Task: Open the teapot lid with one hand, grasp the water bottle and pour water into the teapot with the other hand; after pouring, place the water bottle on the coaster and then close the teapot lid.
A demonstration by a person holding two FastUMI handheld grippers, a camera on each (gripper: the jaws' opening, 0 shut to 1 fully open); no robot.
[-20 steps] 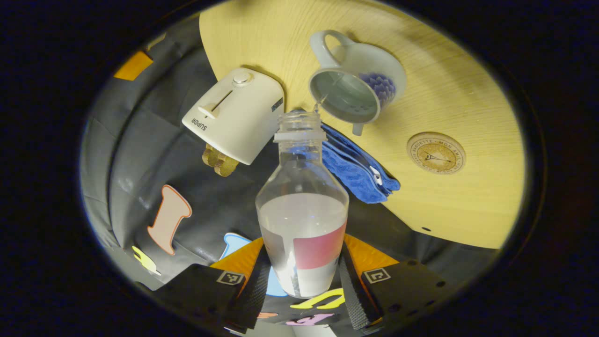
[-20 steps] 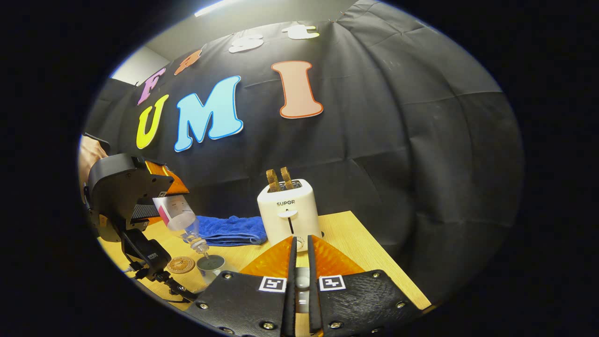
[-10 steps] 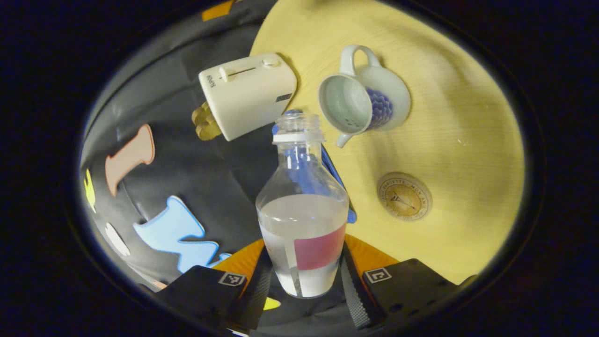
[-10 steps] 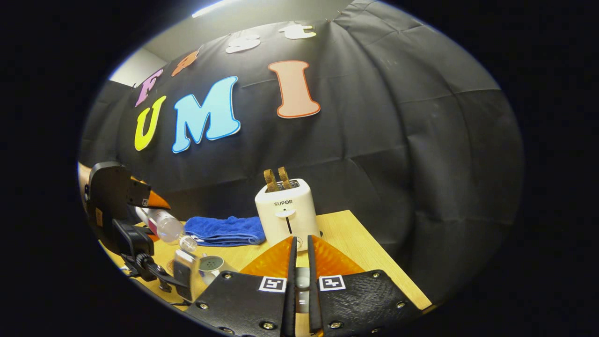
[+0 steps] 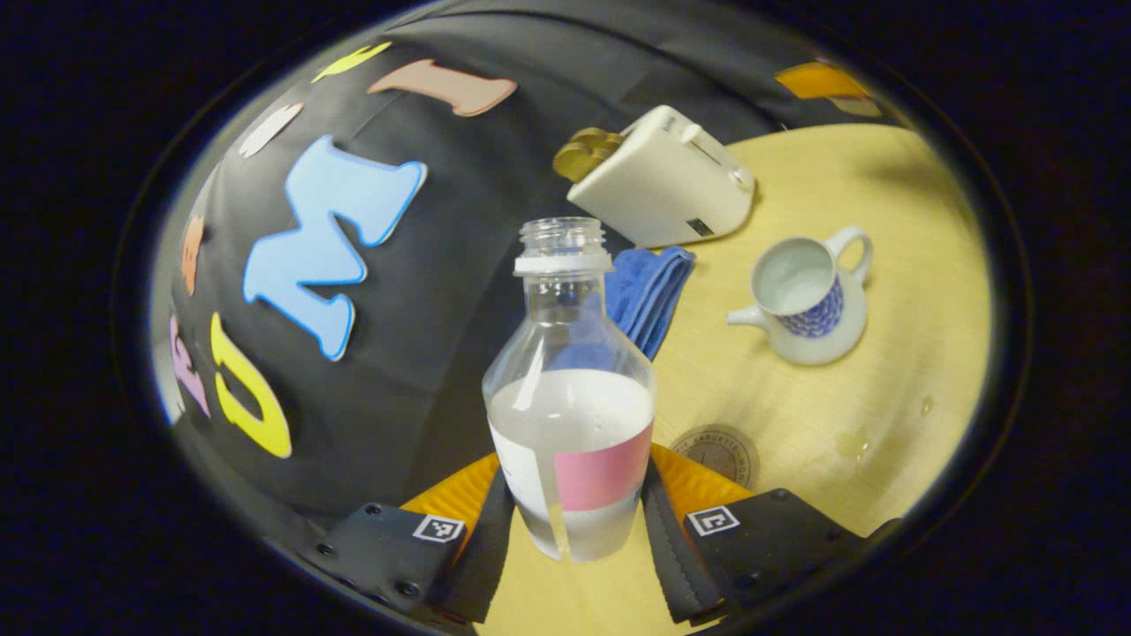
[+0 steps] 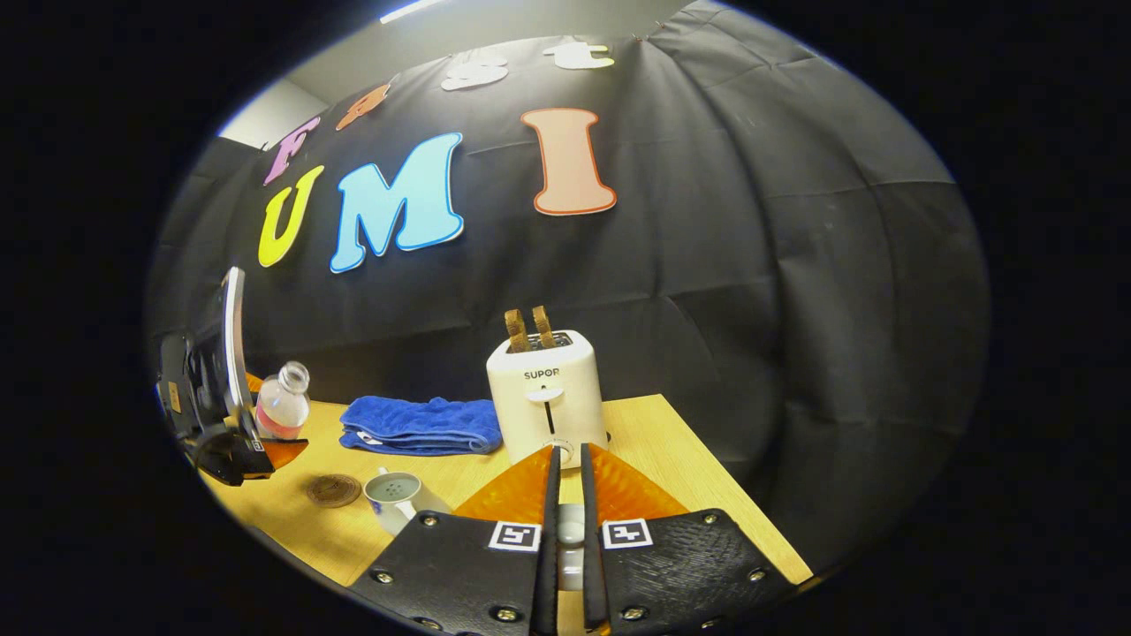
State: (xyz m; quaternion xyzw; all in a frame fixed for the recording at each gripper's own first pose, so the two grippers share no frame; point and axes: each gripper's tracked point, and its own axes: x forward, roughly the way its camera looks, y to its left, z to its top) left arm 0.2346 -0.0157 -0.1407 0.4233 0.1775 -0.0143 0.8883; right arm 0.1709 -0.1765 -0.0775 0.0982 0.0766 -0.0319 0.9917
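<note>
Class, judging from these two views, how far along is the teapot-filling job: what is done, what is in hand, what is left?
Done: the teapot stands open with water inside. In hand: the left gripper holds the bottle upright, off the coaster; the right gripper pinches a small pale piece, probably the lid. Left: set the bottle on the coaster, then close the teapot. Droplets lie on the table.

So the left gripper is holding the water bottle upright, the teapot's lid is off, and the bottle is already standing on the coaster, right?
Not quite. The left gripper holds the water bottle upright and the teapot is open, but the bottle is not on the coaster yet; the right gripper view shows it held up beside the coaster.
</note>
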